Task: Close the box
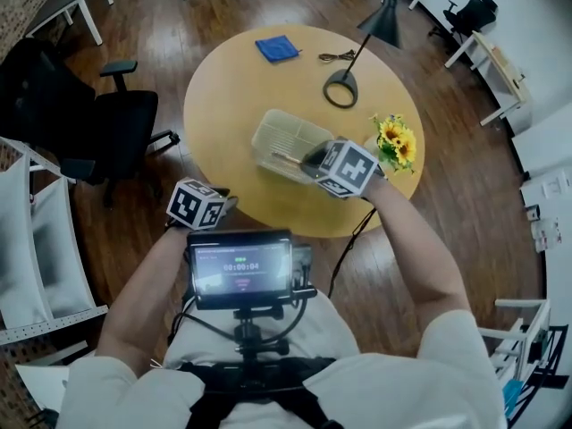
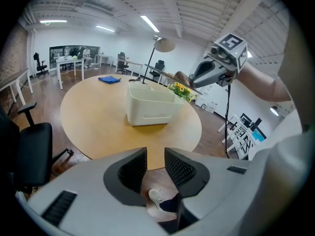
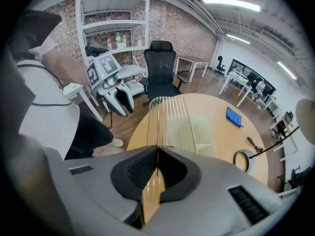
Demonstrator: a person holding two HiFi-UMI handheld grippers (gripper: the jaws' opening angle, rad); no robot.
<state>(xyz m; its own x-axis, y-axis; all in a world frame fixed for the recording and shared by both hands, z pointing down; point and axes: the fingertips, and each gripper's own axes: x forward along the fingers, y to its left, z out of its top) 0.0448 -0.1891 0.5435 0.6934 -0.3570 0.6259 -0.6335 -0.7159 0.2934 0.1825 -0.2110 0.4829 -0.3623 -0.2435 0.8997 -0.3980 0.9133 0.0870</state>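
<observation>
A translucent box (image 1: 284, 139) stands on the round wooden table (image 1: 228, 96), a little right of its middle. Its clear ribbed lid (image 3: 170, 119) is raised over the open body (image 3: 202, 132). My right gripper (image 3: 157, 157) is shut on the lid's near edge, and in the head view this gripper (image 1: 304, 161) reaches over the box from the right. My left gripper (image 2: 155, 156) is open with nothing between its fingers. It hangs off the table's near edge (image 1: 225, 200), aimed at the box (image 2: 150, 104), well short of it.
A black desk lamp (image 1: 344, 83), a blue cloth (image 1: 277, 47) and a small cable (image 1: 337, 56) lie at the table's far side. Sunflowers (image 1: 396, 141) stand at its right edge. A black office chair (image 1: 107, 123) is on the left.
</observation>
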